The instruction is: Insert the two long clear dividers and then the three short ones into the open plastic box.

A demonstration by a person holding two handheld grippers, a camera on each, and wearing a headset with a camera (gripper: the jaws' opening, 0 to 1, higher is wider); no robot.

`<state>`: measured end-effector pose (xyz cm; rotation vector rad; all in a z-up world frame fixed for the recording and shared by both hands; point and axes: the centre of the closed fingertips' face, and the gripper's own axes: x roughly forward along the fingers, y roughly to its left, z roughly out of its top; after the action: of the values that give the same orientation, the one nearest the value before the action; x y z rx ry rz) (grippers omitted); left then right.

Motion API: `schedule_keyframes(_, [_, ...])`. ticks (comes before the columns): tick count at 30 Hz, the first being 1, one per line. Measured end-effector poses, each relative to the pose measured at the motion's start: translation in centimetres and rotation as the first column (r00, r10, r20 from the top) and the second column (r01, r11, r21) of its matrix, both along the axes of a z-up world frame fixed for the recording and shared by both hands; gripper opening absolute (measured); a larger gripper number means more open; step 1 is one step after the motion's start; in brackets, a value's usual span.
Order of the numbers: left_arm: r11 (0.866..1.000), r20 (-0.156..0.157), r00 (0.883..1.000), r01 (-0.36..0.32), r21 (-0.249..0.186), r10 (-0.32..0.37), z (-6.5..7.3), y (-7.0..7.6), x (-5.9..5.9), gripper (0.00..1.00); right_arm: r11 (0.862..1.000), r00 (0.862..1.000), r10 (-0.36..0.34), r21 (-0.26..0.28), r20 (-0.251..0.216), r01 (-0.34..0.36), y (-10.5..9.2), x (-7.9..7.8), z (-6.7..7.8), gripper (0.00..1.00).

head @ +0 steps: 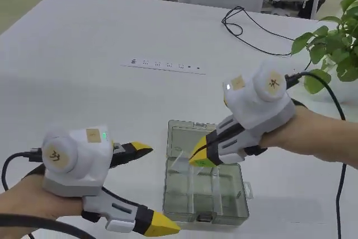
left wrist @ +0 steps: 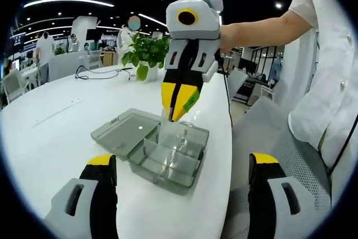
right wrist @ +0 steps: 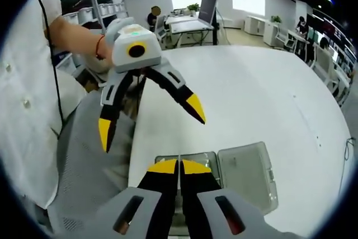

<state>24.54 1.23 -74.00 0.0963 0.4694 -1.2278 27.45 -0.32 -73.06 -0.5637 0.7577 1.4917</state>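
Left gripper view: the left gripper is sitting with its jaws spread wide and nothing between them. Beyond them the right gripper is pointing down, its yellow tips pinched together on a clear divider. The divider is standing upright, with its lower edge reaching into the near compartment of the open plastic box. Whether it is a long or a short one I cannot tell. The lid is lying flat on the white table, hinged open on the side away from the person.

Head view: this view is looking down into the box, where clear partitions are standing already; their count is not readable. The right gripper's tips are hovering over the box's upper left part, near the hinge. The left gripper is sitting well to the left of the box, apart from it. Farther up the table a power strip is lying flat, with a black cable and a plant at the far right.

Right gripper view: the right gripper's own jaws are showing closed, with only a thin pale line between the tips, so the divider is seen edge-on here. The left gripper's wide spread is plain from the front. The box is mostly hidden under the jaws, while the lid is showing to their right.
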Motion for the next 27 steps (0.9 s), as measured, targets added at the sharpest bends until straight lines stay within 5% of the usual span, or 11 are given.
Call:
schedule_keyframes(8, [1.000,-0.009,1.000,-0.008,0.003,0.008,-0.4,0.3,0.1,1.00,0.999,1.000,-0.011,-0.033,0.006,0.012,-0.2,0.3,-1.9,0.03])
schedule_keyframes(27, [1.000,-0.014,1.000,-0.017,-0.011,0.017,-0.3,0.2,0.0,1.00,0.999,1.000,-0.011,-0.049,0.024,0.012,-0.4,0.5,-3.1,0.03])
